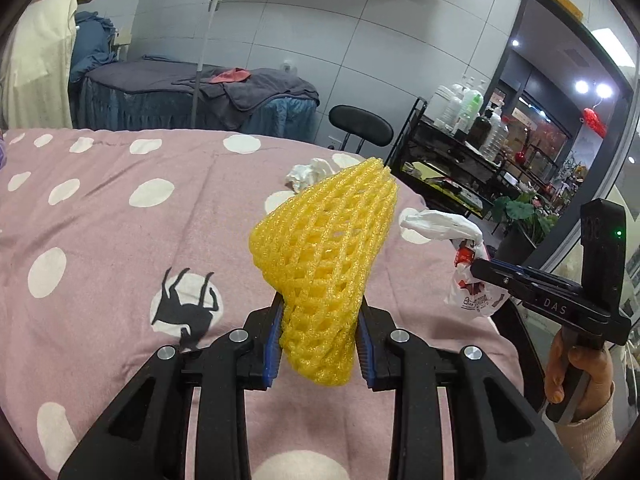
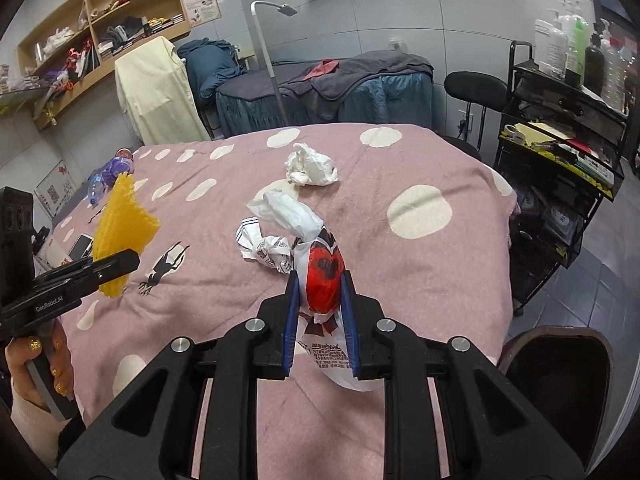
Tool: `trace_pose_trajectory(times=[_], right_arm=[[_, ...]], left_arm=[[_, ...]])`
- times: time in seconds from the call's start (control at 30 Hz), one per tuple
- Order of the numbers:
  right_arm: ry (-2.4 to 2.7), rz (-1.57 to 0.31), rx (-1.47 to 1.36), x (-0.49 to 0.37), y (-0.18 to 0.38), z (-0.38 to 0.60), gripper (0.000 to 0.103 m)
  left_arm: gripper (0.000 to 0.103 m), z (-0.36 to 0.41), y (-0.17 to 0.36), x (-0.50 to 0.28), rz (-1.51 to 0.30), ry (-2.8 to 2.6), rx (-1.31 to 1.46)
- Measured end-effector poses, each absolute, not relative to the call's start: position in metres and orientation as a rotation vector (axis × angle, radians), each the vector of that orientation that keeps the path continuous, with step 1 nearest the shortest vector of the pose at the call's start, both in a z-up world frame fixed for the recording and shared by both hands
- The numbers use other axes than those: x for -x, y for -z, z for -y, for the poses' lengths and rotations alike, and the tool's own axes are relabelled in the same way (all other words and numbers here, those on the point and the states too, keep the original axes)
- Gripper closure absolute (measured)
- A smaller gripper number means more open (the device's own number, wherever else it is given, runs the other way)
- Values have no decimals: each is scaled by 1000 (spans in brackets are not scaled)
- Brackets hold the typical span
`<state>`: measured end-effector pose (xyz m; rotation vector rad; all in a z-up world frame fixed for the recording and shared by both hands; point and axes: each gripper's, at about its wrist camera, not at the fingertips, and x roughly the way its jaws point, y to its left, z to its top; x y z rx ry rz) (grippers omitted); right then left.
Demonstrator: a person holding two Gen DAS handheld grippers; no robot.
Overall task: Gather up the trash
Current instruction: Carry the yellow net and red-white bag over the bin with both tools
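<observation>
Pinching featherlight stuff: my left gripper [image 1: 320, 344] squeezes the springy yellow foam fruit net [image 1: 324, 256], my right gripper [image 2: 320, 320] clamps the slippery crumpled plastic bag [image 2: 320, 276] mid-bunch.

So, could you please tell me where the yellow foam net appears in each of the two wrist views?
Left wrist view: the yellow foam net fills the centre, clamped in the left hand-held gripper.
Right wrist view: the net sits at the left edge, sticking up from that same gripper.
Shared landmark: the crumpled white tissue on the pink dotted blanket.
</observation>
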<state>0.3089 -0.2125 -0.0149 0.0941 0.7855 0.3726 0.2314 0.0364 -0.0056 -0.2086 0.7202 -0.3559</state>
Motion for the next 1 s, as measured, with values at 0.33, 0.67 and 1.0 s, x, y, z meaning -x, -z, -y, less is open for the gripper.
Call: trace_pose_trajectory(times=[0.33, 0.67, 1.0], right_arm=[[-291, -723, -159, -253, 7, 267, 82], [-121, -668, -194, -207, 10, 323, 82], [38, -726, -299, -182, 42, 386, 82]], left_arm=[[73, 2, -5, -192, -656, 441, 172], [73, 53, -6, -178, -632, 548, 150], [73, 103, 2, -175, -661, 663, 154]])
